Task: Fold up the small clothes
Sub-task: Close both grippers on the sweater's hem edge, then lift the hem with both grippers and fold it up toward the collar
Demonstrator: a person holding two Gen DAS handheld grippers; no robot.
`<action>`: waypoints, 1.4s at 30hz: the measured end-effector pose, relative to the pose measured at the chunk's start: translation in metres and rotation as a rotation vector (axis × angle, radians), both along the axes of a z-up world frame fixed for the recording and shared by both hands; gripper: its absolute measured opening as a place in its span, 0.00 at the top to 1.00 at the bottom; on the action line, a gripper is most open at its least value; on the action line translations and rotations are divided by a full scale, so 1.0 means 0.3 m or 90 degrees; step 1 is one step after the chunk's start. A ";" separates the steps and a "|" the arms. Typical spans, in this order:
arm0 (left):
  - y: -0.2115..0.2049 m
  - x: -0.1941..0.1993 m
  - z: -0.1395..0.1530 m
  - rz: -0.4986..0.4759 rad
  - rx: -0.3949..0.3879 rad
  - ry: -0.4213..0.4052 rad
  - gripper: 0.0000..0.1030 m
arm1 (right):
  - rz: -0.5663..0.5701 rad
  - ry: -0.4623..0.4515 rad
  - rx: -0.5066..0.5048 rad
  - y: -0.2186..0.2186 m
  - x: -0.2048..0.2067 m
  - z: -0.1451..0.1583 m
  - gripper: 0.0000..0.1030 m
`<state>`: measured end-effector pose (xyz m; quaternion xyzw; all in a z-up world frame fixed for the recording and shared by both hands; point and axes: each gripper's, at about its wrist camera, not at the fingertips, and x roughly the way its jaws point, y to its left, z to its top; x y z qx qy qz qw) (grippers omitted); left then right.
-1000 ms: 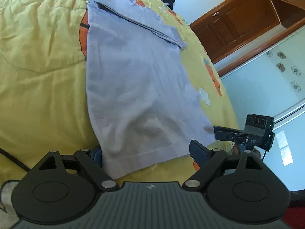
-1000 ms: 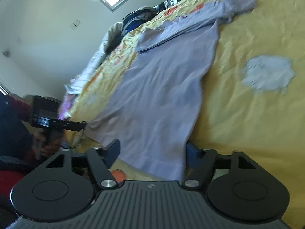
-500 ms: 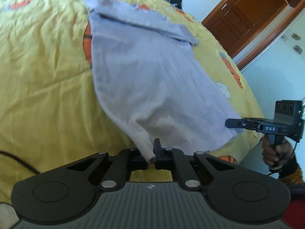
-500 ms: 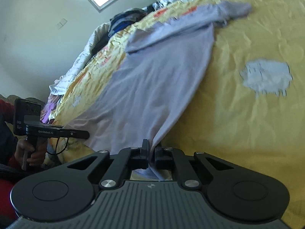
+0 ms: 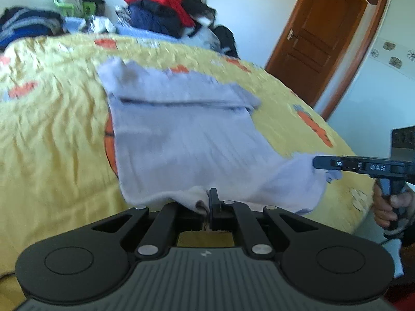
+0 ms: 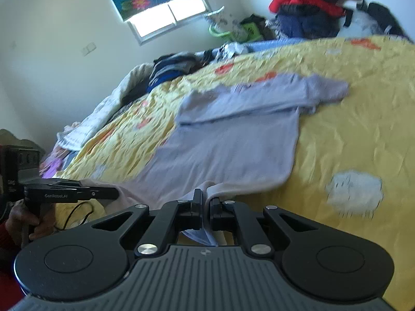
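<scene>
Left gripper (image 5: 207,208) is clamped tight, jaws pinched together on cloth, pointing down and forward. Right gripper (image 6: 205,207) likewise pinched closed on cloth. A hand (image 5: 389,207) grips the right handle; another hand (image 6: 23,220) grips the left.

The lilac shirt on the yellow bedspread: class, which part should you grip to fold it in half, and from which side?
Grip the lilac shirt at its two near hem corners, coming in from the near bed edge. The hem lies free there, while the sleeves are already folded across the far end. The left gripper and right gripper are shut on those corners, one each.
</scene>
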<state>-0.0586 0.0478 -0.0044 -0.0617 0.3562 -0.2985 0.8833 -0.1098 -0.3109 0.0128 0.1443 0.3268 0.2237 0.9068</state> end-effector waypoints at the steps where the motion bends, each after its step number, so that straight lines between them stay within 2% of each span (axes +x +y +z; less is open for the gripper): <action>1: -0.002 0.010 0.011 0.009 -0.001 -0.012 0.96 | -0.007 -0.008 -0.003 0.000 0.009 0.005 0.92; 12: -0.018 0.116 0.093 0.096 -0.042 -0.088 0.96 | -0.096 -0.081 -0.008 0.002 0.120 0.034 0.92; 18: -0.014 0.167 0.095 0.132 -0.049 -0.090 0.96 | -0.125 -0.089 -0.002 -0.001 0.186 0.029 0.92; 31: -0.071 0.241 0.091 0.156 -0.008 -0.105 0.96 | -0.172 -0.093 -0.012 0.021 0.301 -0.010 0.92; 42: -0.093 0.298 0.084 0.173 0.035 -0.113 0.96 | -0.182 -0.090 -0.031 0.038 0.359 -0.034 0.92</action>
